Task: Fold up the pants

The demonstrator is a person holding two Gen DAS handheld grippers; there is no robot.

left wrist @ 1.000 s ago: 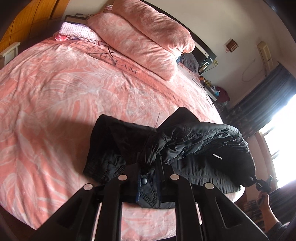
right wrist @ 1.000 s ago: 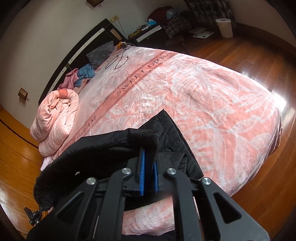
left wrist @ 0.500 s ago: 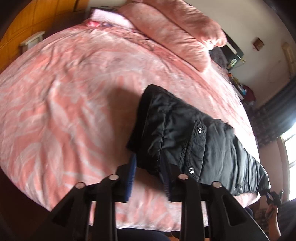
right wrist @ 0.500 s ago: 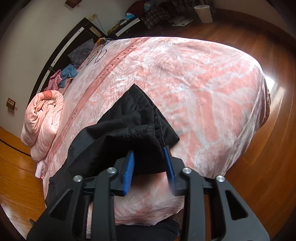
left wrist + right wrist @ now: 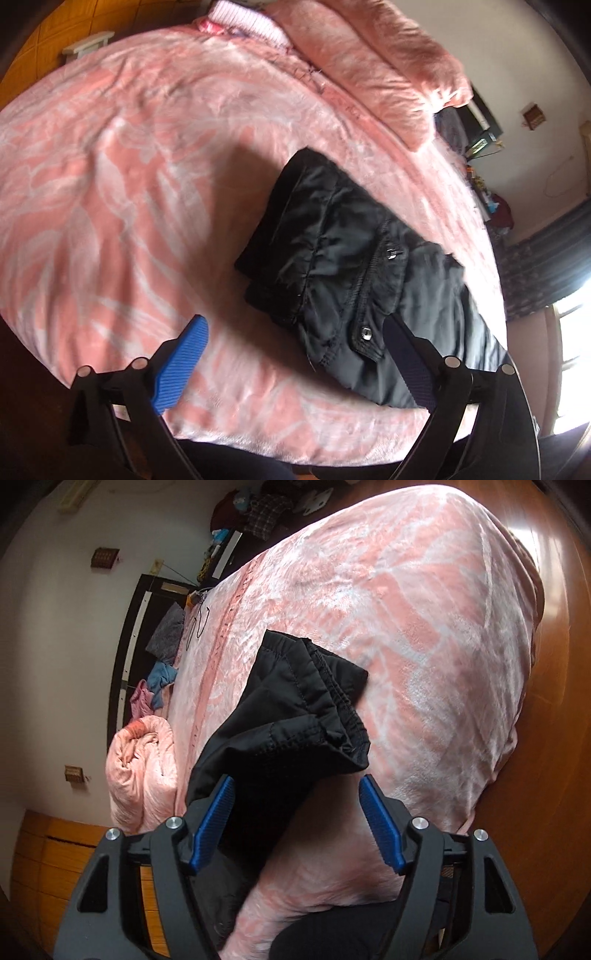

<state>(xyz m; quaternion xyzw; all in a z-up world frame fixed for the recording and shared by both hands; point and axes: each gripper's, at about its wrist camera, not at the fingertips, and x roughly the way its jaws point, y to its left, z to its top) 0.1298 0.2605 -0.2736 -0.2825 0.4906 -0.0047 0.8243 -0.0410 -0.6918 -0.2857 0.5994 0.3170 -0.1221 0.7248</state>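
1. Black padded pants (image 5: 354,273) lie folded on the pink bedspread (image 5: 122,192), just ahead and right of the left gripper (image 5: 295,362), long axis running away rightward.
2. Left gripper: jaws spread wide, holding nothing; its right finger overlaps the snap-studded waistband.
3. Right gripper (image 5: 295,812): also wide open and empty; the stitched cuff end sits just beyond its fingertips, possibly brushing the left pad.
4. Fabric looks slick and quilted; bedspread plush.
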